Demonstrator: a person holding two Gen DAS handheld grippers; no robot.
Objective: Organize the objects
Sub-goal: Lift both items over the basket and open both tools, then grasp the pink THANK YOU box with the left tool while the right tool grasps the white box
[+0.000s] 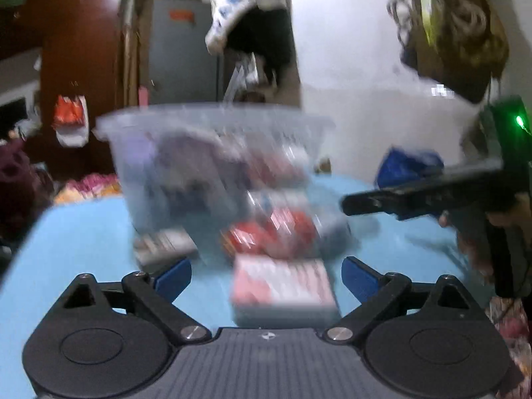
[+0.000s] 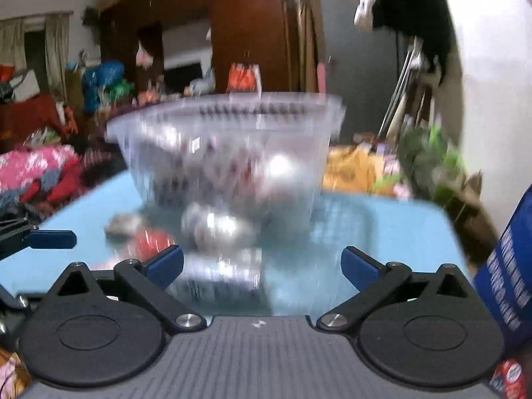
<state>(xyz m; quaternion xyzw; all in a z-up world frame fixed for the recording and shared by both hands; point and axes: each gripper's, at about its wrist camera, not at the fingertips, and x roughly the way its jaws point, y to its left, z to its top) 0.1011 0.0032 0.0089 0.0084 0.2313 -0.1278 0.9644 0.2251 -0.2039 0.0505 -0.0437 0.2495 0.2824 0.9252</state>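
Observation:
A clear plastic bowl [image 1: 212, 153] stands on the light blue table [image 1: 73, 249] with several small packets inside; it also shows in the right wrist view [image 2: 226, 153]. Both views are blurred by motion. In front of the bowl lie a red and white box [image 1: 282, 286], red packets [image 1: 276, 232] and a dark packet [image 1: 163, 246]. My left gripper [image 1: 266, 276] is open, its blue pads either side of the box. My right gripper [image 2: 262, 266] is open and empty, just short of a silvery packet [image 2: 216, 222] and a red packet [image 2: 149, 242].
The right gripper's arm [image 1: 432, 193] reaches in from the right of the left wrist view. The left gripper's fingertip [image 2: 50, 237] shows at the left edge of the right wrist view. A blue packet [image 2: 508, 266] stands at the right. Clutter, clothes and a wardrobe surround the table.

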